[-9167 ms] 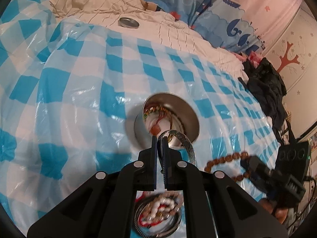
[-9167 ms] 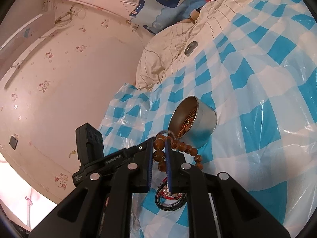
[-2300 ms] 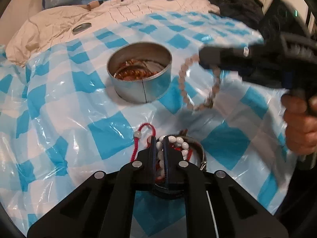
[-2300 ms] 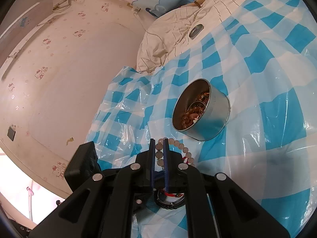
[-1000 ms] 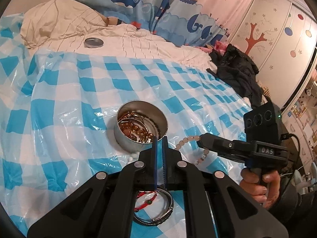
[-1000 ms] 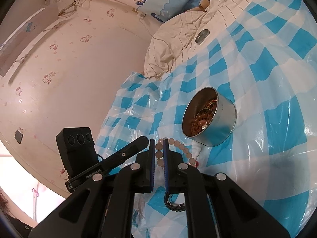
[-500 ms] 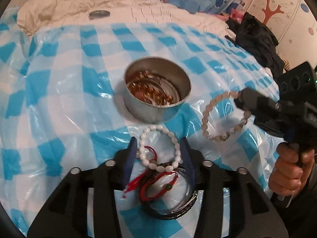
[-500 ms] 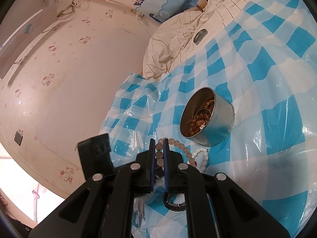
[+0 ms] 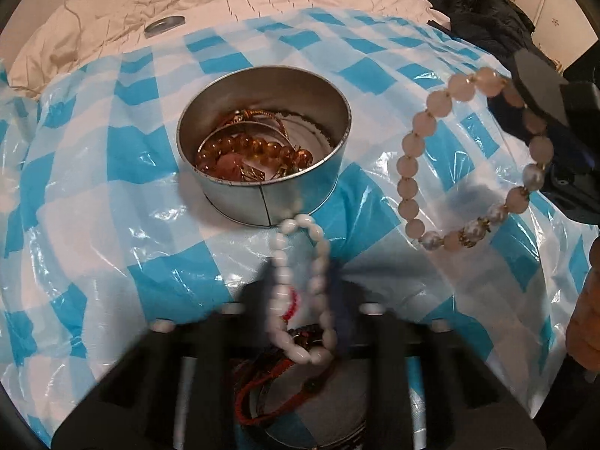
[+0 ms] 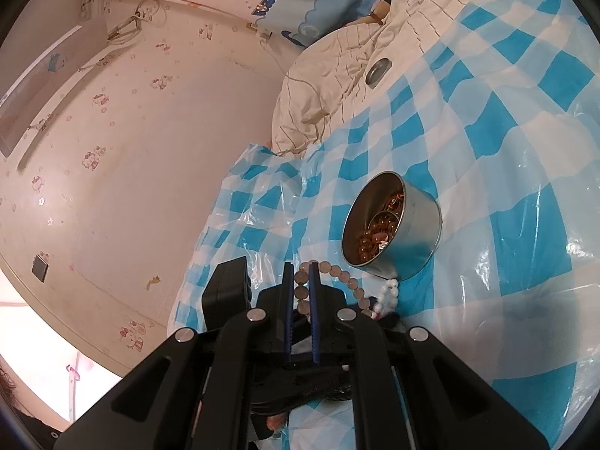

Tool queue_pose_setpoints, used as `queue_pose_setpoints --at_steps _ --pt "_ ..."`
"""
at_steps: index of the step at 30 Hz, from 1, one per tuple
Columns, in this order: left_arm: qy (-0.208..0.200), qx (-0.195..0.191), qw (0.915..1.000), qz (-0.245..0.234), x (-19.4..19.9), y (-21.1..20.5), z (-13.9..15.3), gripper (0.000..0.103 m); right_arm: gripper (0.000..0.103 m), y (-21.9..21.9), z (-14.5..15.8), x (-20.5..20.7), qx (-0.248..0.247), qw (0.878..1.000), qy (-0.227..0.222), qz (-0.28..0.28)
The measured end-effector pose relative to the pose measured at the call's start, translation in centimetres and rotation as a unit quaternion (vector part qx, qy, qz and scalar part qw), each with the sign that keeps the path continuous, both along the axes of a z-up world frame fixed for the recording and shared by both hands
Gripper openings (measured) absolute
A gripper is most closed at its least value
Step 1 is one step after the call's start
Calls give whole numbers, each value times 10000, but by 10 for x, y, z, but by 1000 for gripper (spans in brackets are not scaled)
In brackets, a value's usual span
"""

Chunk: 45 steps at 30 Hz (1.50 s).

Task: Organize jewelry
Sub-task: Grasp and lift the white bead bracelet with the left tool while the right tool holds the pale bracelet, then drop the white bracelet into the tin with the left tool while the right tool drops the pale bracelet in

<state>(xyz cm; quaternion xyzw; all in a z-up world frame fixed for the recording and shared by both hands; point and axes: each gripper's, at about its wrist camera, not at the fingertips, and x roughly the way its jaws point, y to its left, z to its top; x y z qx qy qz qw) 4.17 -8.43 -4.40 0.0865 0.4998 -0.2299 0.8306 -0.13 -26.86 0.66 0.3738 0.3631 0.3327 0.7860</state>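
Observation:
A round metal tin (image 9: 262,150) sits on the blue checked plastic sheet (image 9: 93,195) and holds amber beads and gold pieces. It also shows in the right wrist view (image 10: 390,221). My left gripper (image 9: 300,281) is blurred and stands open around a white bead bracelet (image 9: 300,292) just in front of the tin. Under it lie a red cord bracelet (image 9: 270,386) and a dark bangle. My right gripper (image 10: 300,277) is shut on a pale pink bead bracelet (image 9: 468,157), which hangs in the air right of the tin.
A small round metal lid (image 9: 165,24) lies on the cream bedding (image 9: 112,30) at the back. Dark clothing (image 9: 483,18) is heaped at the far right. A pale wall (image 10: 112,150) borders the bed on the left in the right wrist view.
My left gripper has moved forward and down over the white bracelet, closer to the tin, and its fingers are now blurred. The right gripper still holds the pink bracelet beside the tin.

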Motion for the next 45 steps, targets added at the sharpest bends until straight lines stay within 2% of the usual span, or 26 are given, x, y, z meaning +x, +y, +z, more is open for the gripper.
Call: queue_pose_setpoints --at_steps 1,8,16,23,27,29,31,33,36,38,39,41,43,44,45 --pt "5 -60 10000 21 0 2 2 6 8 0 0 0 9 10000 0 -2" --pt "144 -922 9956 75 1 26 26 6 8 -2 3 0 65 10000 -16 -15" --pt "-104 -1753 9843 184 4 54 70 6 8 -5 7 -1 154 9999 -59 -47" --pt "-456 -2129 9756 275 20 47 92 6 8 -11 15 -2 290 9994 -151 -144" --pt "-528 -2368 9690 473 40 36 87 6 8 -15 20 0 343 9990 -231 -181" --pt "-468 -2180 9714 819 51 33 74 7 8 -16 22 1 342 9989 -268 -180" --pt "-232 -1956 9733 1175 62 35 56 7 8 -14 25 4 245 9991 -306 -188" --pt "-132 -1911 9723 1340 65 39 52 10 8 -11 27 9 145 9992 -328 -186" --pt "-390 -1865 9717 1394 55 47 62 26 8 -5 35 21 94 9990 -391 -189" --pt "-520 -1858 9702 1468 48 57 67 44 8 2 40 33 115 9988 -447 -166" --pt "-561 -1842 9696 1511 43 63 70 46 8 7 42 37 31 9987 -479 -167" --pt "-560 -1800 9692 1582 39 71 72 50 9 19 43 45 -367 9976 -553 -191" --pt "-541 -1767 9692 1626 34 80 73 52 20 32 35 56 -1060 9929 -448 -302" --pt "-539 -1762 9688 1656 32 84 73 54 31 36 30 62 -1345 9896 -345 -373" --pt "-530 -1763 9680 1706 29 88 74 55 31 35 24 64 -1470 9876 -253 -490"
